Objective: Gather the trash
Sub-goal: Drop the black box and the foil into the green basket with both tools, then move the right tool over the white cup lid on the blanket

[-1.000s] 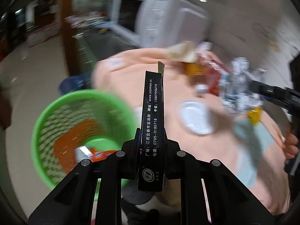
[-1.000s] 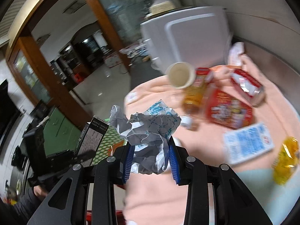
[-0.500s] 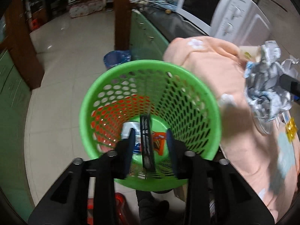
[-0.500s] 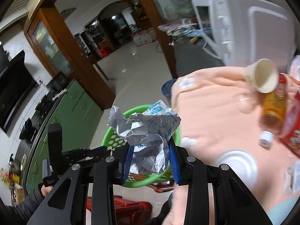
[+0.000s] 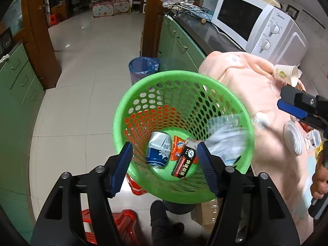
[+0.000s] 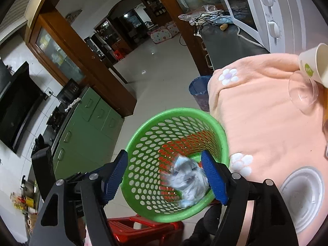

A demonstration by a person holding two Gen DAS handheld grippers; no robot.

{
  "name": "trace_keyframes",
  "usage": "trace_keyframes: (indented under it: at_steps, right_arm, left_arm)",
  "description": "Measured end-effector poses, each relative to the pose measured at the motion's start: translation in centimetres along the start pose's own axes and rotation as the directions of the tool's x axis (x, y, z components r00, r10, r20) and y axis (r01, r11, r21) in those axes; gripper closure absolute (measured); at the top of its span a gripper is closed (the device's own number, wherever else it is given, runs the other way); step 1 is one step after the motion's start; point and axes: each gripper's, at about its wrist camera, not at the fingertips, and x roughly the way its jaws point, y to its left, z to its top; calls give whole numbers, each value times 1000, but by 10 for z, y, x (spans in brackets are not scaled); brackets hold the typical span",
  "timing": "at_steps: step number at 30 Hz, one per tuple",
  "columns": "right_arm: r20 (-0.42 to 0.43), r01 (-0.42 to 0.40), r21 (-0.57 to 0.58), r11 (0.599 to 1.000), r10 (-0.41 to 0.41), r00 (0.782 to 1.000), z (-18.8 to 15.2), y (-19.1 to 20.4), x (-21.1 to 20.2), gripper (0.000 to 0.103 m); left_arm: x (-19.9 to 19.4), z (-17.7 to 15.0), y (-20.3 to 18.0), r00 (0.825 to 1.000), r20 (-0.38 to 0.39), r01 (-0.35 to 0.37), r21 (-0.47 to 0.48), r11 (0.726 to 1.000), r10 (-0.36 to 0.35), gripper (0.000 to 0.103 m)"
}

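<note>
Fingers [image 5: 121, 170] on my left gripper [image 5: 164, 168] are spread wide with nothing between them, hanging over the green basket [image 5: 131, 104]. Down on its floor I see a dented can [image 5: 158, 152], an orange wrapper [image 5: 177, 147] beside it and a black box [image 5: 184, 164] lying against the wrapper. My right gripper [image 6: 167, 178] is spread wide too, right above the same basket, and a crumpled paper wad [image 6: 187, 184], blurred, sits inside the rim near my right-hand pad. Beside the basket, the peach cloth [image 6: 256, 110] carries a paper cup [image 6: 313, 65] tipped on its side and a white lid [image 6: 301, 196].
</note>
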Motion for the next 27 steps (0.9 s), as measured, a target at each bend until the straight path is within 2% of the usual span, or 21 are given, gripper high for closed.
trace_keyframes:
  at_steps: [4,8,13,16,21,27]
  right_arm:
    - [20,47,-8,999,-47,999,-3,-9,-14,23]
    - [39,114,1,993,-114,993,-11,-26,-36,18]
    - [56,220,18,975,-220,974,-23,-59,-64,14]
    - [44,257,37,966,-259,965,-30,-78,-73,13]
    - [4,314,47,948,-315,949,-43,-106,-79,12]
    - [-44,344,-23,939,-344,938,-52,-109,-66,11]
  left_arm:
    - [-5,1,-4,1000,11,-3,2,1000,3,28]
    - [-8,4,-13,1000,25,5,15,1000,-5,24]
    - [-9,7,-27,999,28,25,34,999,-26,23]
    - [-11,7,-36,999,32,31,48,998,-32,17]
    - [-12,9,-51,998,34,51,73,996,-54,13]
    - [-8,11,-62,997,24,69,80,994,-71,10]
